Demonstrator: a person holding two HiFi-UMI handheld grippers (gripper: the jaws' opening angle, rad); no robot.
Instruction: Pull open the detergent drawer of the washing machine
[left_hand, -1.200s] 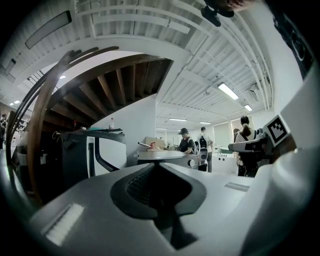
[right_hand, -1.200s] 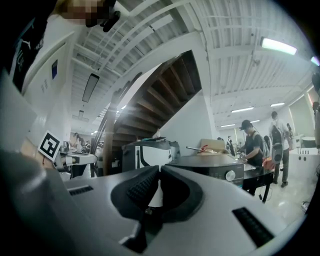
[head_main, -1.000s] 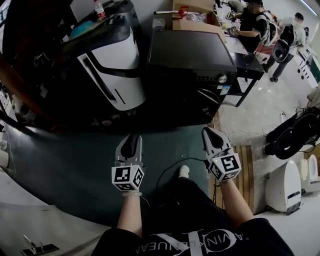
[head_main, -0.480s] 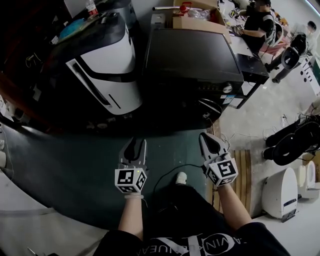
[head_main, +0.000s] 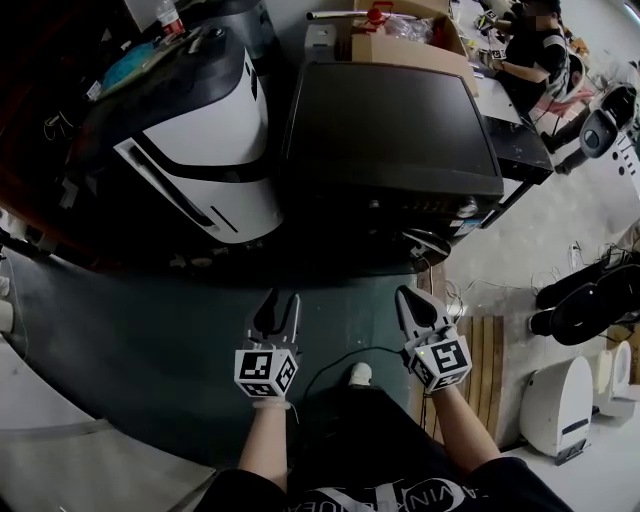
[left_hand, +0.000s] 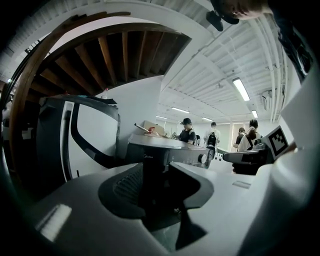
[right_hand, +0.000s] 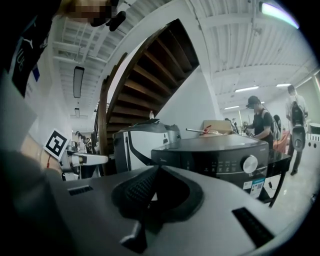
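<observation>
Head view: washing machine (head_main: 390, 130) front in deep shadow, detergent drawer not discernible. Person (head_main: 535, 45) cut off by top edge.
Right gripper view: right claw (right_hand: 156, 172) hides the machine's lower front. Panel markings beside the dial (right_hand: 249, 163) too small to read.

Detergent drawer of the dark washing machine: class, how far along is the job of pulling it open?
Done: nothing; the black box-shaped washing machine shows nothing pulled out of its front. In hand: left tongs, opening and empty, and right tongs, shut, hover short of it over the floor. Left: reach, grip, pull.
</observation>
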